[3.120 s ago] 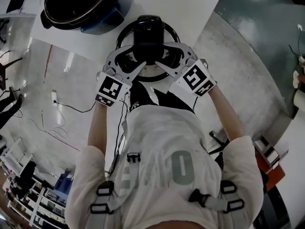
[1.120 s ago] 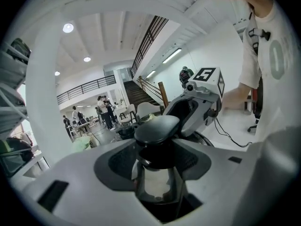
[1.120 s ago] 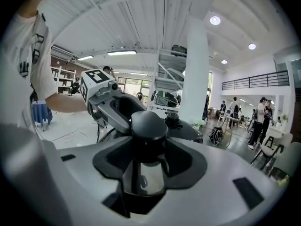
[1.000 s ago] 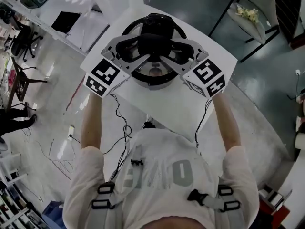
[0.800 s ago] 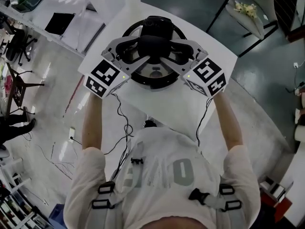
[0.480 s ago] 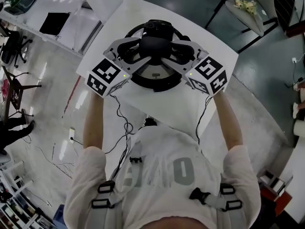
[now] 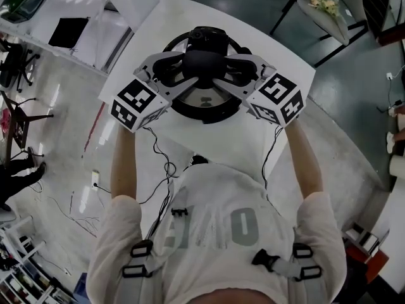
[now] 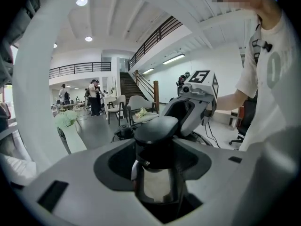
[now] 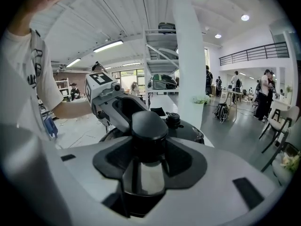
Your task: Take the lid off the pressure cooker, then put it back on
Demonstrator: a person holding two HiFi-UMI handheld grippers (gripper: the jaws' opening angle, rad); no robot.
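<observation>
Black lid handle (image 7: 204,57) pinched from both sides, left gripper (image 7: 187,67) squeezing its left, right gripper (image 7: 223,67) squeezing its right, round lid (image 7: 205,111) underneath them, low over white tabletop (image 7: 221,138), touching it or not, hard to tell

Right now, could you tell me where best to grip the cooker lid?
Grip the lid's central knob from opposite sides: its narrow neck under a wider cap seats the jaws. The left gripper and right gripper hold it so.
</observation>
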